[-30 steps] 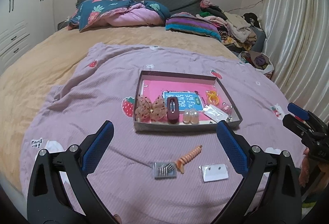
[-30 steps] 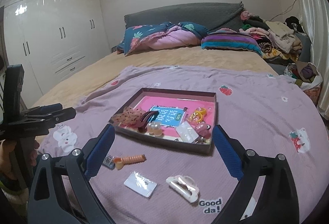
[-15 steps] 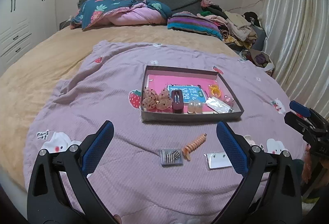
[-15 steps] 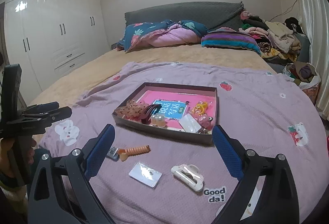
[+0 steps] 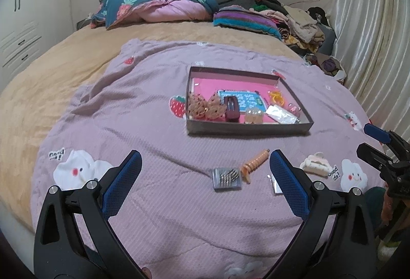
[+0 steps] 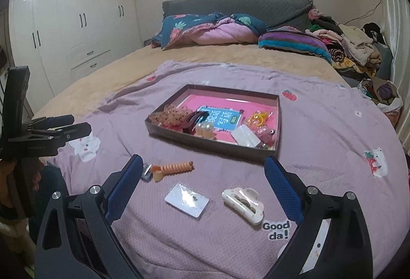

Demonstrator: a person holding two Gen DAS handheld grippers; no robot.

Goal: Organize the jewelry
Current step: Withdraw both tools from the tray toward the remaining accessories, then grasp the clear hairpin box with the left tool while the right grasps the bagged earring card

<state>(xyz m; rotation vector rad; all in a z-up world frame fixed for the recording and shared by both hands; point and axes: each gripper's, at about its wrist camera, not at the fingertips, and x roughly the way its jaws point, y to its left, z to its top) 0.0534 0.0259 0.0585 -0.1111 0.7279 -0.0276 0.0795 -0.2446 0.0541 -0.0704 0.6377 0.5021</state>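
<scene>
Along the near edge of the lilac blanket, four loose pieces lie in a row in front of the shallow box that already holds the sorted pieces. From left to right they are a small clear packet of pins, an orange spiral hair clip, a flat clear packet and a cream claw clip.

The left gripper hangs above the blanket with its jaws spread wide and nothing between them. The pin packet and the spiral clip lie just ahead of it, between its fingers. The spiral clip's long axis runs diagonally, its thick end toward the gripper and its tip pointing at the box.

The right gripper is likewise spread wide and empty. The flat packet and the claw clip lie just ahead between its fingers, and the claw clip's long axis slants toward the near right.

By this lie, each gripper is the nearer one to its own pair, and the box stands beyond all four.
</scene>
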